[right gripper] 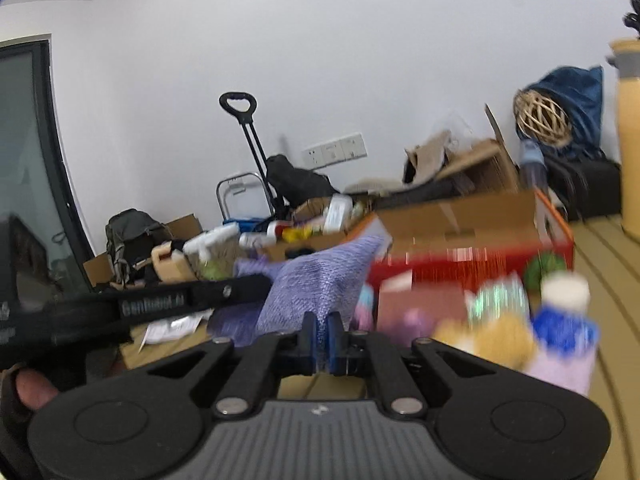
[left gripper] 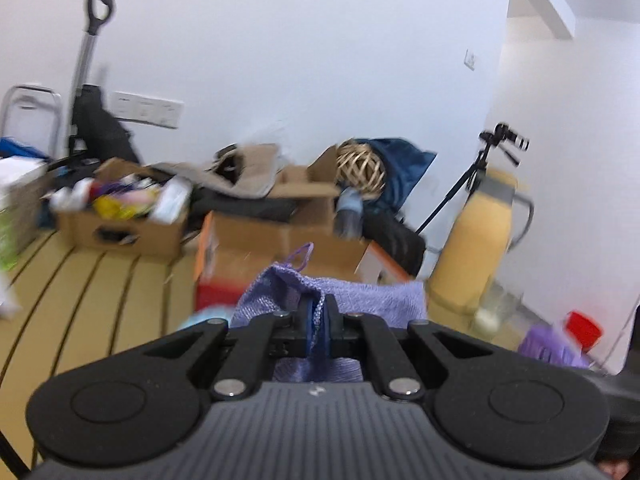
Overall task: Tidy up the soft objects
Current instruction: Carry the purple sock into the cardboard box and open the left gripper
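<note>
Both grippers are clamped on the same purple knit cloth [left gripper: 352, 294]: my left gripper [left gripper: 319, 312] pinches a fold of it, my right gripper [right gripper: 323, 326] bites its lower edge, so it hangs stretched between them above the table [left gripper: 100, 280]. Only writing I can read is "GenRobot.ai" on the left gripper's side, seen from the right camera. Cloth looks loosely woven, lavender, with a small loop [left gripper: 302, 254]. Tan slatted tabletop, cardboard boxes [left gripper: 120, 228] of clutter, white walls [left gripper: 320, 60].
</note>
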Tool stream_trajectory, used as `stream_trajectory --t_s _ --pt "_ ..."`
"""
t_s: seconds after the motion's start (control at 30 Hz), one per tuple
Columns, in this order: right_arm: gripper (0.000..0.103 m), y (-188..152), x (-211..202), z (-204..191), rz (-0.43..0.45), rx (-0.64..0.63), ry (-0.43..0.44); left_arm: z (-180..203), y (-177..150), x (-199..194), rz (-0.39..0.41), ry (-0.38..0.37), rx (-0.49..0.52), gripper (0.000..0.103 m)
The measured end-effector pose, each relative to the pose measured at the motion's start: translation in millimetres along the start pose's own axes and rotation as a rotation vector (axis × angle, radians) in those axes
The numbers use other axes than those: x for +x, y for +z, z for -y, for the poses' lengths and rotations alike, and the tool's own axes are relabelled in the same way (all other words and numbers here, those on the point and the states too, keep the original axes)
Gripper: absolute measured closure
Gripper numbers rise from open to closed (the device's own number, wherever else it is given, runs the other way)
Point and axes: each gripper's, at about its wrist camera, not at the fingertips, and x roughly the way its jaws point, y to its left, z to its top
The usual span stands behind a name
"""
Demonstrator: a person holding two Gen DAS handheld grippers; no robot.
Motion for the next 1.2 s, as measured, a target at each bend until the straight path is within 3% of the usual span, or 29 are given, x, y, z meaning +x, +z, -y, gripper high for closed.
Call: stream_trajectory --t_s 0.13,0.27,0.37,0.47,0.5,0.53,0.57,0.63,0.7,0.8,0.93,1.07,1.2 --pt "0.098 73 63 39 -0.039 -0.012 -0.043 -26 65 92 -0.055 -0.016 -0.059 0.097" --pt "0.098 129 162 92 -0.167 0.072 -0.073 -54 90 192 -0.124 0.065 -0.059 0.097" --pt "0.098 149 233 126 -0.241 0.116 -0.115 -75 94 264 -0.208 0.144 -0.053 0.097" --pt "0.098 147 292 152 -0.319 0.148 -0.154 -84 91 306 -0.275 0.199 -0.005 0.095" --pt "0.093 145 306 159 -0.34 0.162 -0.169 -86 88 315 -0.293 0.213 0.022 0.091" --pt "0.086 141 319 165 -0.364 0.178 -0.191 -87 86 320 -0.303 0.221 0.05 0.077" --pt "0.082 139 327 171 -0.376 0.198 -0.216 -87 83 321 -0.299 0.221 0.069 0.065" --pt "0.06 135 334 182 -0.381 0.229 -0.248 -89 81 317 -0.276 0.227 0.089 0.059" --pt "0.051 134 333 187 -0.384 0.238 -0.238 -91 83 307 -0.266 0.207 0.075 0.057" --pt "0.051 139 326 187 -0.377 0.225 -0.239 -86 95 292 -0.23 0.228 0.083 0.042" --pt "0.047 163 293 179 -0.349 0.179 -0.25 -70 115 256 -0.2 0.24 0.115 0.041" --pt "0.044 191 231 163 -0.301 0.102 -0.272 -46 138 197 -0.151 0.235 0.163 0.031" --pt "0.03 220 147 152 -0.23 0.022 -0.338 -16 159 130 -0.084 0.244 0.223 0.022"
